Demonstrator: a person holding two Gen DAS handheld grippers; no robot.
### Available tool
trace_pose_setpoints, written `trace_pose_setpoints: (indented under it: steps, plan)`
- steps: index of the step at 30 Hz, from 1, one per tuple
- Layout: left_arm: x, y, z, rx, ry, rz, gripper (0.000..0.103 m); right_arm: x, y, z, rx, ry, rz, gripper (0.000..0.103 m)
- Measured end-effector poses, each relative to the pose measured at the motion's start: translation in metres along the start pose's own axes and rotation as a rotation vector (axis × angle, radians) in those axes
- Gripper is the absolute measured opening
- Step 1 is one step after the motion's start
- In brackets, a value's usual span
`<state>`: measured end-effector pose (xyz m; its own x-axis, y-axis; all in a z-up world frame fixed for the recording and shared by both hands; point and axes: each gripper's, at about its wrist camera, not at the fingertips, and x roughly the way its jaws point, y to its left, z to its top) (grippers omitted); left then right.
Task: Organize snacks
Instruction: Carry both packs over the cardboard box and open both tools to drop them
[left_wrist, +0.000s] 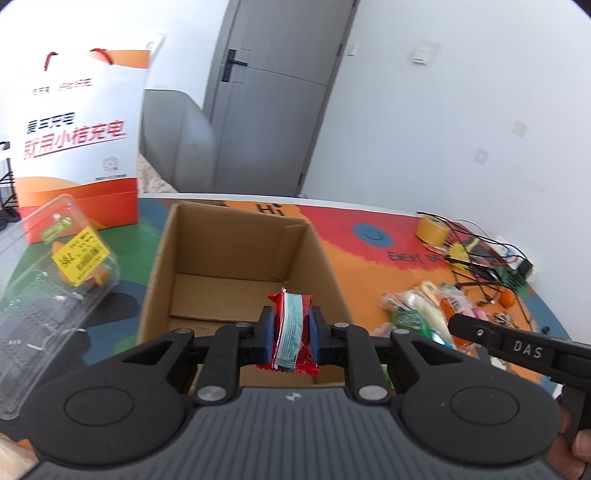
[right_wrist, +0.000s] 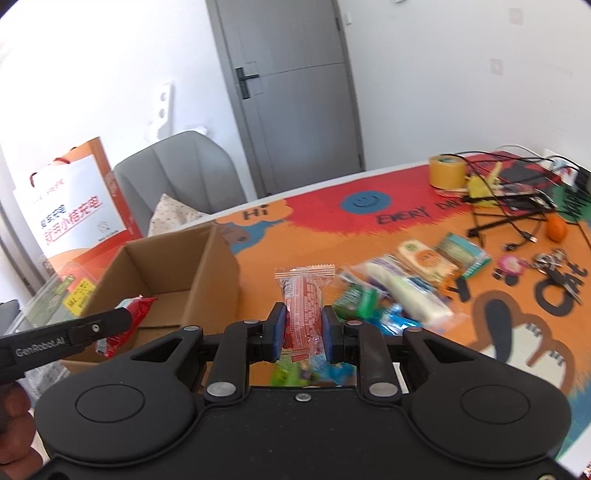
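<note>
My left gripper (left_wrist: 290, 325) is shut on a red and pale blue snack packet (left_wrist: 291, 332) and holds it over the near edge of an open cardboard box (left_wrist: 240, 266). The box looks bare inside. My right gripper (right_wrist: 303, 325) is shut on a red and clear snack packet (right_wrist: 303, 310), held above the table to the right of the box (right_wrist: 177, 273). A pile of loose snack packets (right_wrist: 406, 284) lies on the table right of it; the pile also shows in the left wrist view (left_wrist: 424, 310). The left gripper with its packet (right_wrist: 125, 321) shows over the box in the right wrist view.
A clear plastic clamshell (left_wrist: 55, 280) and an orange-white paper bag (left_wrist: 74, 147) stand left of the box. A tape roll (right_wrist: 446, 171), tangled black cables (right_wrist: 509, 206), an orange fruit (right_wrist: 556, 229) and keys (right_wrist: 554, 258) lie at the far right. A grey chair (right_wrist: 177, 173) stands behind the table.
</note>
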<state>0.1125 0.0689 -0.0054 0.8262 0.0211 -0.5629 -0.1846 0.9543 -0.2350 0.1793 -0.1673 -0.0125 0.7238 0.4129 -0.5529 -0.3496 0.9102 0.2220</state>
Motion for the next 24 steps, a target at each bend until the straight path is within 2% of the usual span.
trace_pose_setpoints:
  steps: [12,24]
  plan:
    - [0.017,0.03,0.011,-0.053,0.036,0.108,0.018,0.022,0.032,0.02,-0.052,0.009,0.113,0.022]
    - [0.016,0.042,0.022,-0.107,0.023,0.146,0.022,0.044,0.058,0.029,-0.086,0.025,0.183,0.022]
